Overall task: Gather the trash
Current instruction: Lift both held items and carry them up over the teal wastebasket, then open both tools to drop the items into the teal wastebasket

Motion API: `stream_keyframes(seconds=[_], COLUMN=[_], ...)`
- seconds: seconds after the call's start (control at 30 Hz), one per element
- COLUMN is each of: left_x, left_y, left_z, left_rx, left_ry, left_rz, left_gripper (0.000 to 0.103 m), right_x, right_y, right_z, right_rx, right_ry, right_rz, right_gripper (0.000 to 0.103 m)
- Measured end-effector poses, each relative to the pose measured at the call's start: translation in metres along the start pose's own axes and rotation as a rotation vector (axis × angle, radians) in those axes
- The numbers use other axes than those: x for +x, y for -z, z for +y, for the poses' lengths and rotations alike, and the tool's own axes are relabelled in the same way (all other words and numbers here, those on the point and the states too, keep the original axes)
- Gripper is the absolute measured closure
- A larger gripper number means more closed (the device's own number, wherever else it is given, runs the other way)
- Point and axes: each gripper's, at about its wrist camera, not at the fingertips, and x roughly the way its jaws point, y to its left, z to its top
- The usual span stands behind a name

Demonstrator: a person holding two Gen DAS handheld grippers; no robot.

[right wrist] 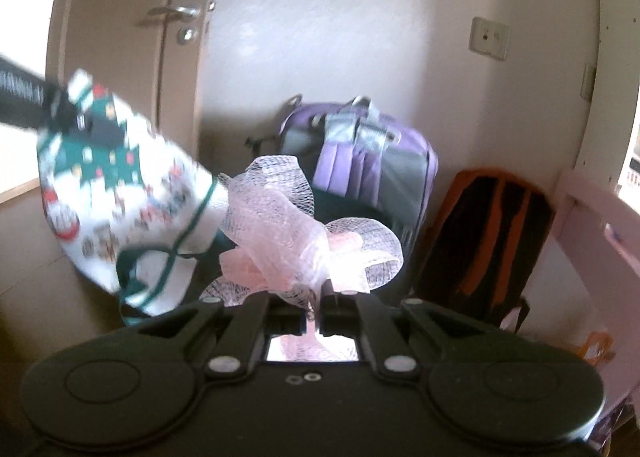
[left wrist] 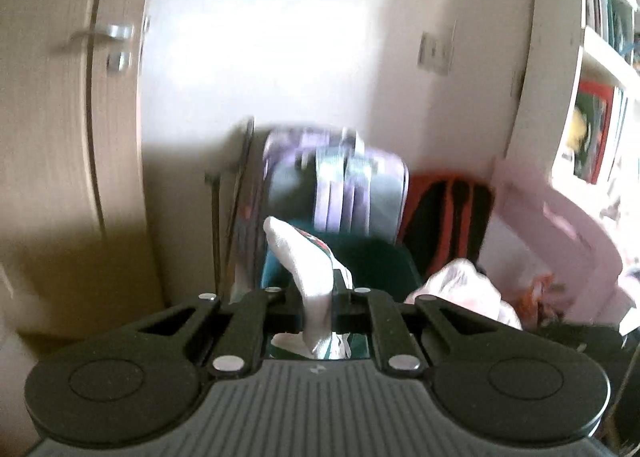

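Note:
A white bag printed in green and red (left wrist: 308, 257) is pinched between the jaws of my left gripper (left wrist: 318, 293), which is shut on it. The right wrist view shows the same bag (right wrist: 120, 193) hanging from the left gripper (right wrist: 68, 113) at the upper left, held in the air. My right gripper (right wrist: 314, 307) is shut on a bunch of pale pink netting (right wrist: 288, 217) that puffs up above its fingers. That netting (left wrist: 464, 289) also shows at the lower right of the left wrist view. Both views are blurred.
A purple and grey backpack (right wrist: 372, 157) leans on the wall ahead, with an orange and black backpack (right wrist: 488, 237) to its right. A door with a metal handle (right wrist: 176, 13) is at the left. Pink furniture (left wrist: 560, 225) and bookshelves (left wrist: 600, 57) stand at the right.

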Motion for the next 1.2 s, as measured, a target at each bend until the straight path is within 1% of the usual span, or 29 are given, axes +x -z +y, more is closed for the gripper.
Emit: stream_keyframes(seconds=[0.1, 0.17, 0.3, 0.4, 0.5, 0.57, 0.73, 0.83, 0.87, 0.97, 1.03, 1.1, 1.13, 1.2], left_x=[0.007, 0.018, 0.048, 0.082, 0.118, 0.138, 0.181, 0.203, 0.210, 0.224, 0.231, 0.238, 0.241, 0.245], left_y=[-0.030, -0.044, -0.051, -0.045, -0.036, -0.030, -0.015, -0.004, 0.000, 0.011, 0.017, 0.022, 0.024, 0.028], left_z=[-0.008, -0.015, -0.024, -0.023, -0.022, -0.022, -0.023, -0.023, -0.022, -0.021, -0.021, -0.020, -0.019, -0.018], left_rx=[0.009, 0.018, 0.034, 0.034, 0.058, 0.069, 0.091, 0.106, 0.108, 0.110, 0.117, 0.123, 0.123, 0.116], left_ry=[0.000, 0.001, -0.018, -0.038, -0.065, -0.075, -0.078, -0.077, -0.072, -0.064, -0.062, -0.064, -0.064, -0.061], left_rz=[-0.056, -0.071, -0.067, -0.027, 0.014, 0.044, 0.121, 0.182, 0.205, 0.250, 0.276, 0.298, 0.311, 0.329], left_gripper=[0.091, 0.091, 0.091, 0.091, 0.091, 0.091, 0.091, 0.091, 0.091, 0.091, 0.091, 0.091, 0.090, 0.082], right_x=[0.015, 0.026, 0.049, 0.073, 0.096, 0.112, 0.155, 0.176, 0.180, 0.186, 0.187, 0.190, 0.190, 0.190], right_y=[-0.021, -0.031, -0.039, -0.040, -0.037, -0.035, -0.031, -0.028, -0.027, -0.020, -0.016, -0.014, -0.013, -0.011], right_z=[-0.005, -0.011, -0.033, -0.046, -0.053, -0.050, -0.038, -0.037, -0.037, -0.038, -0.039, -0.043, -0.045, -0.048], right_rx=[0.010, 0.010, 0.038, 0.045, 0.050, 0.039, -0.037, -0.051, -0.050, -0.064, -0.069, -0.071, -0.069, -0.058], right_ry=[0.019, 0.032, 0.035, 0.030, 0.013, 0.008, 0.000, -0.010, -0.014, -0.010, -0.030, -0.032, -0.035, -0.047], right_rz=[-0.017, -0.024, -0.025, -0.006, 0.021, 0.053, 0.117, 0.147, 0.156, 0.162, 0.167, 0.175, 0.176, 0.181], right_gripper=[0.100, 0.100, 0.100, 0.100, 0.099, 0.099, 0.098, 0.095, 0.092, 0.089, 0.086, 0.084, 0.084, 0.081])
